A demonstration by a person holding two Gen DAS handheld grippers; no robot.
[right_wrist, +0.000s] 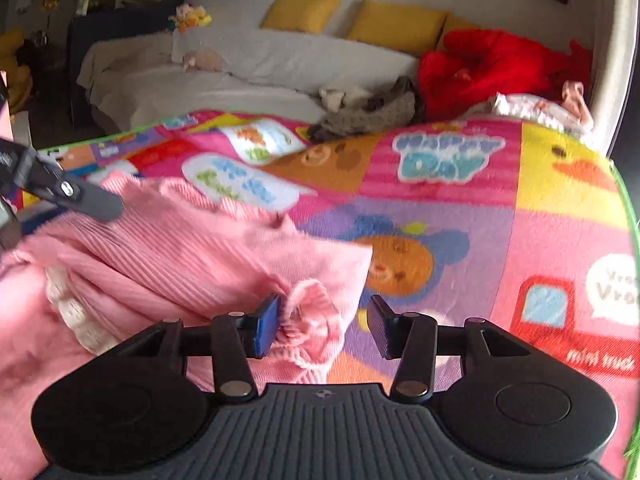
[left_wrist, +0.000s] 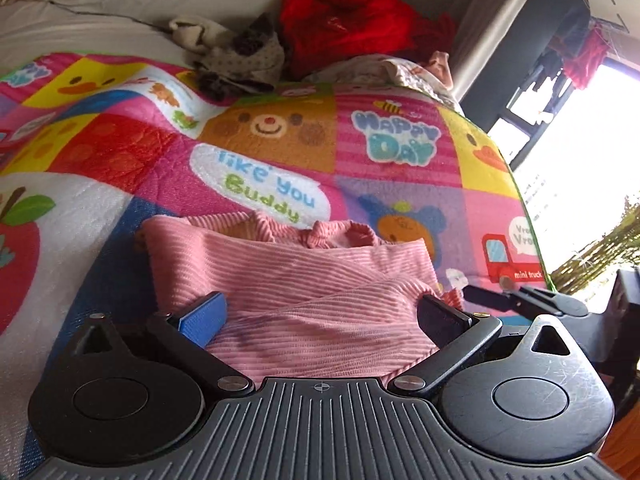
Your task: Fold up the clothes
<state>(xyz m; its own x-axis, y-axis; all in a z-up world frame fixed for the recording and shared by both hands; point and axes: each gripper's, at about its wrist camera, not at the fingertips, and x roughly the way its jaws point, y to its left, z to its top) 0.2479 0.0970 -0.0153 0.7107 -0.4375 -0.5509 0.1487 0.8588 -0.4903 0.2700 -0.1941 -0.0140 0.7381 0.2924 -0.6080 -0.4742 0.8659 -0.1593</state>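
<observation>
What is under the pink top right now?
The pink top lies on the patchwork blanket; its panels show all around the top. Anything under the top itself is covered and cannot be seen.

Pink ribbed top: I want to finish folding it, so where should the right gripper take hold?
Grip the ruffled cuff of the pink ribbed top, at its right edge on the play mat. Come in low from the near side: the cuff bunches up between the open jaws of the right gripper.
</observation>
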